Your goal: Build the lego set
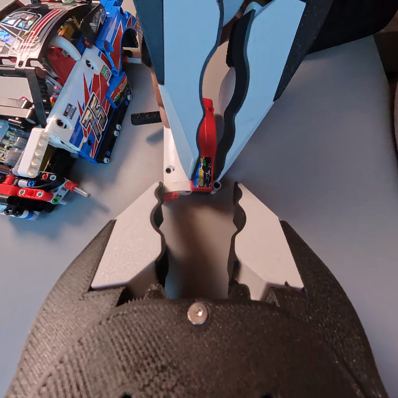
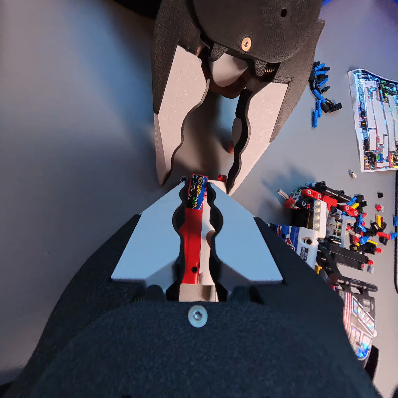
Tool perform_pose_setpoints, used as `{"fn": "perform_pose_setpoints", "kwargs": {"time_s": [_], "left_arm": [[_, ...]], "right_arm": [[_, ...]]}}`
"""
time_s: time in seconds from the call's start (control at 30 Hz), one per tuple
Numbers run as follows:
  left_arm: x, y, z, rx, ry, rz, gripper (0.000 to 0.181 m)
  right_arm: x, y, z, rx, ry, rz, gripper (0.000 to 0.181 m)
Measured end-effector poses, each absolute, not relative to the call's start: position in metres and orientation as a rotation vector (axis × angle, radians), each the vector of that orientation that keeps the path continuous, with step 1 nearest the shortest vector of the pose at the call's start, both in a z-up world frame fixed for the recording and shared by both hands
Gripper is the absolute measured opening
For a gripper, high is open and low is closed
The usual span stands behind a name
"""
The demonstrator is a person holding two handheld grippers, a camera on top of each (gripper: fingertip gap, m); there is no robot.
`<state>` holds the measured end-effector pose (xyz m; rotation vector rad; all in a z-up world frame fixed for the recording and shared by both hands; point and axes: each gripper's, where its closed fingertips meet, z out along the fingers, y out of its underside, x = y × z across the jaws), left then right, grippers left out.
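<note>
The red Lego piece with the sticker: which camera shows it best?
The right wrist view: the red piece lies lengthwise between that gripper's jaws, nearly its whole length showing. The left wrist view shows mostly its stickered end, the rest largely hidden by the jaws.

Two grippers in play: left gripper [image 1: 197, 185], right gripper [image 2: 197, 187]. One red panel [image 2: 192, 237] with one sticker, clamped between the right one's fingers, alongside one white panel [image 1: 172, 163] and one small red pin [image 1: 171, 196] poking out at its end. One part-built car [image 1: 64, 103] on one grey table [image 1: 312, 193]. One loose black beam [image 1: 145, 117] lying apart from the car. One sticker sheet [image 2: 374, 122] off to the side. One small grey bush [image 2: 352, 174] just below that sheet. One cluster of blue and black pins [image 2: 321, 90], too jumbled to count. One more scatter of small loose parts [image 2: 374, 228] beside the car, likewise past counting.
</note>
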<state>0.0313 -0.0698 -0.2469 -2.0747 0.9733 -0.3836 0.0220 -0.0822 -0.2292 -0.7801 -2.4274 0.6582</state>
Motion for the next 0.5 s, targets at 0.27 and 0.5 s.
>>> {"fn": "perform_pose_setpoints", "kwargs": {"time_s": [0.27,0.5], "left_arm": [[0.0303,-0.0696,-0.2468,-2.076,0.964,-0.376,0.061],[0.0289,-0.0683,-0.2465,-2.076,0.953,-0.362,0.055]], "right_arm": [[0.0211,-0.0789,-0.2305,-0.735,-2.436,0.613,0.017],[0.0234,-0.0820,-0.2237,-0.780,-2.402,0.705,0.016]]}}
